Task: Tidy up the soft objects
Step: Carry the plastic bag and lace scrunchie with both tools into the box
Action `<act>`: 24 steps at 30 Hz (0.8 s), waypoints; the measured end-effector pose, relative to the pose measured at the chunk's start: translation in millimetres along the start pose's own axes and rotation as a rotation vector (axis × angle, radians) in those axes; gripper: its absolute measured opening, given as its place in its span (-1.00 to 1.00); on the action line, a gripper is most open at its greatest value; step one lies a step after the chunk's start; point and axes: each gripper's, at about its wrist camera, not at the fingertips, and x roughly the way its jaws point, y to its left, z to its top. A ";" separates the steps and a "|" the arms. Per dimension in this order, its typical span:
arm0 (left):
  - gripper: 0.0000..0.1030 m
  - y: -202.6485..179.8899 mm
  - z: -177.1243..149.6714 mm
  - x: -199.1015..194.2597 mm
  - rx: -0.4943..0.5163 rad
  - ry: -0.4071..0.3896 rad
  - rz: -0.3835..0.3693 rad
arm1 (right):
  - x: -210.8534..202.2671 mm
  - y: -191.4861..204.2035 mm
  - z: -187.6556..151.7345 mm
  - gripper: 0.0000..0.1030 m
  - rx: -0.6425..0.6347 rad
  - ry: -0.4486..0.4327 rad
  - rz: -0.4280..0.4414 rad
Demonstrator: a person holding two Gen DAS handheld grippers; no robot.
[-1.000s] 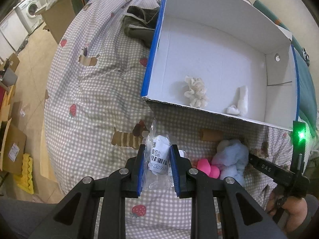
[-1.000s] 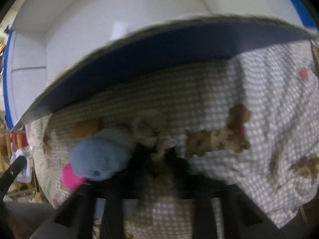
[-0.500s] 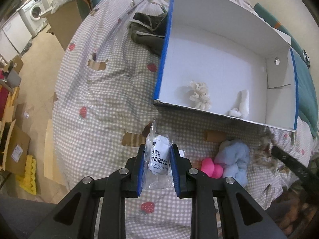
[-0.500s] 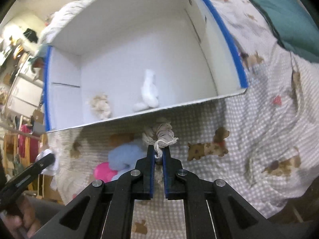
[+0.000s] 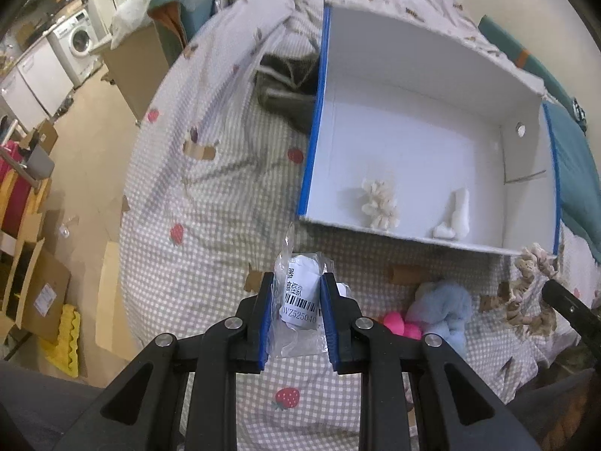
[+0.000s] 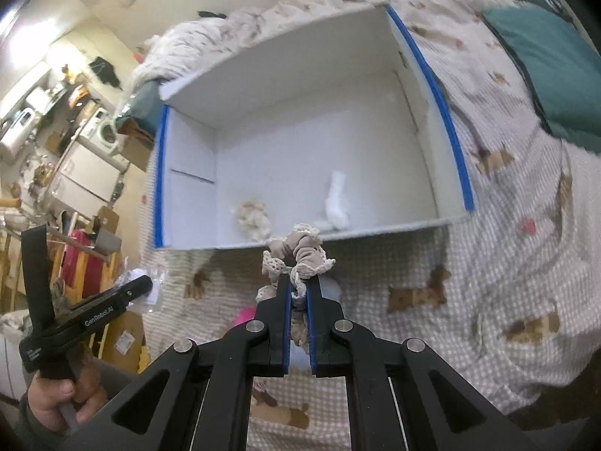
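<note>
My left gripper (image 5: 296, 282) is shut on a clear plastic bag (image 5: 298, 297) with a white soft item and a barcode label, held above the checked bedspread. My right gripper (image 6: 299, 282) is shut on a beige lace-trimmed scrunchie (image 6: 296, 251), lifted in front of the near wall of the white box (image 6: 300, 131); the scrunchie also shows in the left wrist view (image 5: 529, 285). The box (image 5: 413, 143) holds a cream scrunchie (image 5: 379, 205) and a white soft piece (image 5: 456, 216). A light blue plush (image 5: 443, 306) and a pink item (image 5: 400, 325) lie on the bed.
A dark folded garment (image 5: 285, 82) lies left of the box. A teal pillow (image 6: 544, 49) sits to the right. The bed edge drops to a floor with cardboard boxes (image 5: 33, 293) at the left. The left gripper shows in the right wrist view (image 6: 86, 315).
My right gripper closed on the beige scrunchie and lifted it off the bed towards the box front. My left gripper rose and pulled back with the bag still held.
</note>
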 end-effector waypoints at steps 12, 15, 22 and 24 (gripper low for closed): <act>-0.59 -42.3 74.9 -36.8 0.135 -0.144 0.007 | 7.8 25.9 69.7 -0.83 -0.056 -0.135 0.047; -0.59 -57.5 91.8 -28.5 0.180 -0.162 0.031 | 17.4 25.5 87.4 -0.83 -0.046 -0.143 0.040; -0.59 -70.1 107.0 23.7 0.177 -0.130 0.048 | 56.9 4.0 103.1 -0.83 -0.004 -0.110 0.003; -0.59 -67.5 106.9 40.4 0.155 -0.110 0.068 | 68.7 -2.7 100.9 -0.83 0.011 -0.088 -0.006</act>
